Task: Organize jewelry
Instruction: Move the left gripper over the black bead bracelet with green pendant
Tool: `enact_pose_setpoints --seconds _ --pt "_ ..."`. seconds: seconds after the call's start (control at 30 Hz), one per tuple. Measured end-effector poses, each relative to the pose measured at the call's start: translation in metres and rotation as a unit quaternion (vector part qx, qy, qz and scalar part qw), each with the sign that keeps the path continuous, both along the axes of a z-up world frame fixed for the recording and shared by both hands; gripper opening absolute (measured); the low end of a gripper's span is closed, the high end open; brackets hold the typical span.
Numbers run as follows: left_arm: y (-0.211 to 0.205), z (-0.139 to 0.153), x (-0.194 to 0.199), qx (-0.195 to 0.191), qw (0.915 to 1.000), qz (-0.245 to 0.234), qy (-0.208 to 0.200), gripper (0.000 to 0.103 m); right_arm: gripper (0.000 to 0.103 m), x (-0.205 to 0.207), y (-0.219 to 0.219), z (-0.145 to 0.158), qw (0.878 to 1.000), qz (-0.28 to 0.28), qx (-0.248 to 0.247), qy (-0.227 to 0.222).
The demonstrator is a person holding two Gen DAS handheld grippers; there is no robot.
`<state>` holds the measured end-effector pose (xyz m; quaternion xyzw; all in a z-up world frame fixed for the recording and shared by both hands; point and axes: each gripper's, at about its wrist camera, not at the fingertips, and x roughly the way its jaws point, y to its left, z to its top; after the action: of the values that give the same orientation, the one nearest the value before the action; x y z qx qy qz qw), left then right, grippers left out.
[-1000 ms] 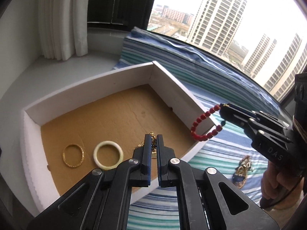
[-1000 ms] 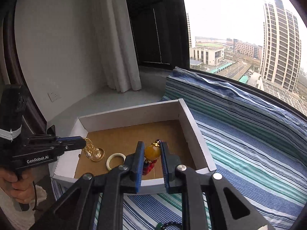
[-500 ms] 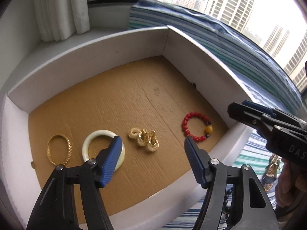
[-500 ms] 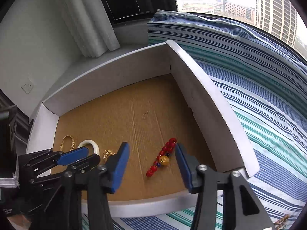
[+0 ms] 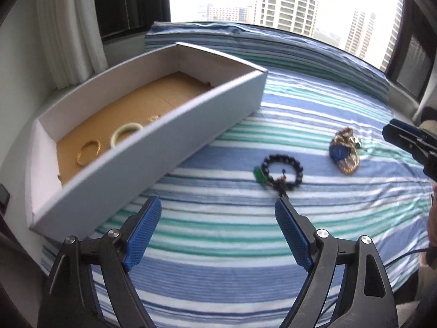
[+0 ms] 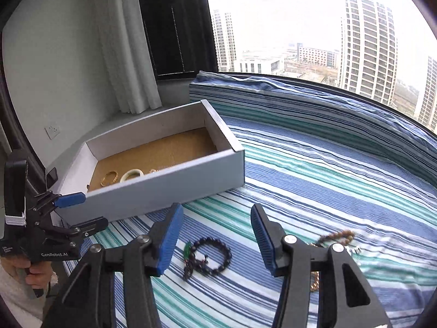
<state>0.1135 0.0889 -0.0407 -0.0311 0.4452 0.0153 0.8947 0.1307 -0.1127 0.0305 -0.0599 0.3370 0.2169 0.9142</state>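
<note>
Jewelry split between two spots; in the white box (image 6: pixel 174 188) with its brown cardboard floor I see a gold bangle (image 6: pixel 109 178), a pale bangle (image 6: pixel 131 174) beside it, and a bit of a small gold piece (image 6: pixel 153 170) peeking over the near wall; the rest of the box floor is hidden from me by that wall. On the striped bedspread (image 6: pixel 314 169), well apart from the box, lies a dark bead bracelet (image 6: pixel 211 255) with a green charm (image 6: pixel 187 251) touching it; further to the right a gold chain heap with a blue pendant (image 5: pixel 342 151), and brown beads (image 6: pixel 338 235) partly hidden behind my right finger. My left hand-held gripper (image 5: pixel 218 217) hangs above the bedspread, jaws spread wide, nothing in them, bracelet just ahead of its right tip. My right hand-held gripper (image 6: pixel 215 228) also spread wide and holding nothing, bracelet lying below the gap between its fingers; cannot tell height above it. Box sits on the bedspread's left part, near the curtain (image 6: pixel 128 54).
</note>
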Motion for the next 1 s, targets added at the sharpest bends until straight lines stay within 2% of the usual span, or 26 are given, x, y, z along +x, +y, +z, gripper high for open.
enact_pose_setpoints --seconds 0.07,0.17,0.23,0.3,0.57,0.73,1.0 --pt "-0.016 -0.017 -0.019 -0.019 0.9994 -0.01 0.027 0.086 0.053 -0.037 -0.022 -0.023 0.999 -0.029 -0.016 0.005" --pt "-0.04 -0.039 -0.037 -0.049 0.9954 -0.039 0.073 0.086 0.053 -0.083 -0.047 -0.062 0.996 -0.072 -0.029 0.05" --pt "-0.058 -0.044 -0.043 -0.035 0.9942 -0.055 0.086 0.086 0.053 -0.103 -0.059 -0.082 0.991 -0.094 -0.026 0.089" --pt "-0.071 -0.044 -0.046 -0.014 0.9944 -0.063 0.084 0.086 0.053 -0.12 -0.069 -0.094 0.989 -0.101 -0.023 0.107" --pt "-0.081 -0.032 -0.052 0.041 0.996 -0.059 0.053 0.086 0.053 -0.131 -0.071 -0.091 0.99 -0.103 -0.021 0.094" --pt "-0.076 -0.034 -0.051 0.049 0.9962 -0.05 0.052 0.086 0.053 -0.13 -0.059 -0.09 0.991 -0.094 -0.026 0.092" --pt "-0.069 -0.045 -0.051 0.039 0.996 -0.042 0.068 0.086 0.053 -0.132 -0.054 -0.095 0.99 -0.092 -0.029 0.102"
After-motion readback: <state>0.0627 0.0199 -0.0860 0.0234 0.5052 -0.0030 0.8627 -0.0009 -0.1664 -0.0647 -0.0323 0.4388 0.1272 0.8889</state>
